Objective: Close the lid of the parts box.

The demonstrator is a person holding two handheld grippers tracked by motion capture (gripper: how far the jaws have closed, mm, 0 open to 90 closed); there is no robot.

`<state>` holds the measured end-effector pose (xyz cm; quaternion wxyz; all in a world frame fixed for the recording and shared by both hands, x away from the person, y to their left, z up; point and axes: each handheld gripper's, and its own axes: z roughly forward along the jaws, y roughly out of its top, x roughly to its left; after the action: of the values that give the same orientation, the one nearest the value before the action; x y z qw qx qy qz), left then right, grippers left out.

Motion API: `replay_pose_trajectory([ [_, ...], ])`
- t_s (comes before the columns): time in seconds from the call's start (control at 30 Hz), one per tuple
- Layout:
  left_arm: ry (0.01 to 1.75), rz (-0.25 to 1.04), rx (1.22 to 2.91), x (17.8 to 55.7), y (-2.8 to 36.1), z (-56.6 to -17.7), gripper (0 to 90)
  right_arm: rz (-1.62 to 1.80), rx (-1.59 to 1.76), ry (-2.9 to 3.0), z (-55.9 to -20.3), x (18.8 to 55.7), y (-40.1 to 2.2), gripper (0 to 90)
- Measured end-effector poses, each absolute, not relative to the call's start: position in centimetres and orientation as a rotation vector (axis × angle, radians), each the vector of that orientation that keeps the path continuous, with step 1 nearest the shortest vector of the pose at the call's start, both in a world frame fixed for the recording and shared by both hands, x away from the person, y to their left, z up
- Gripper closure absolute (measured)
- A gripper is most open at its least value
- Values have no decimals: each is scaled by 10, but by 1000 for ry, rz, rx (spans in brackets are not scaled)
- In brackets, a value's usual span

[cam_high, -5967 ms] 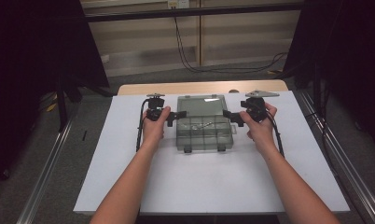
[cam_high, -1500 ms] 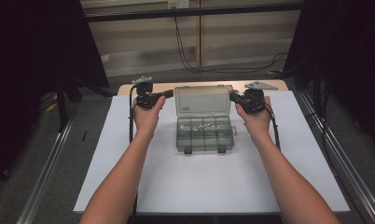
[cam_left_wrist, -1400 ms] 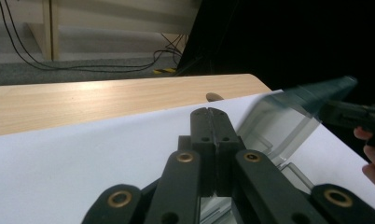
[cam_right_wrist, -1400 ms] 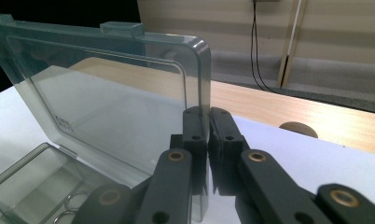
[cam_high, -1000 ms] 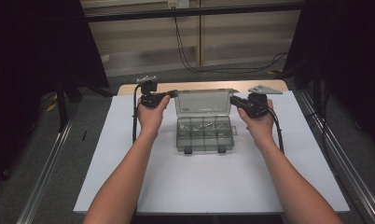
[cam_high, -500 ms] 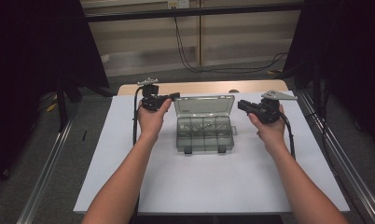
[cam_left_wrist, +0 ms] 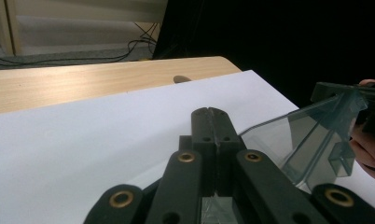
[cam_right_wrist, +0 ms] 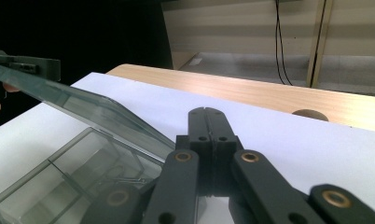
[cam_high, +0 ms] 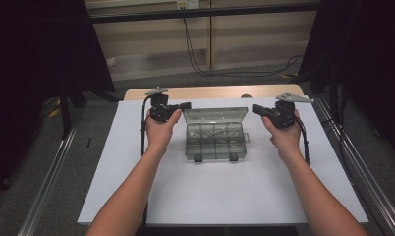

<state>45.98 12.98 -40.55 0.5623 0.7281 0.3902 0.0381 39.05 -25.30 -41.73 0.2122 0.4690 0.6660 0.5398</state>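
Standing open at frame centre, the clear box has its lid raised; the right gripper has backed off, jaws closed empty, while the left gripper, closed, touches the lid's edge.

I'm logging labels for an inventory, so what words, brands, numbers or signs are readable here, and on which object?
None can be read.
The clear compartment box and its raised lid carry no visible print.
The left gripper and right gripper show no legible marking.
The white sheet is blank, as is the wooden table edge.
The small white fitting on the back wall is too small and blurred to tell.
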Motion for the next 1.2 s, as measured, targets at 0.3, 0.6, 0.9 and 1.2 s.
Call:
replay_pose_trajectory([
  [0.3, 890, 96, 1716, 448, 132, -403, 900, 1504, 1259, 1874, -407, 385, -243, 900],
  [0.6, 868, 81, 1713, 437, 133, -401, 900, 1518, 1208, 1901, -399, 376, -234, 900],
  [0.9, 849, 95, 1720, 418, 137, -405, 900, 1520, 1141, 1940, -397, 356, -224, 900],
  [1.2, 821, 93, 1744, 400, 140, -415, 900, 1506, 1120, 1965, -411, 340, -223, 900],
])
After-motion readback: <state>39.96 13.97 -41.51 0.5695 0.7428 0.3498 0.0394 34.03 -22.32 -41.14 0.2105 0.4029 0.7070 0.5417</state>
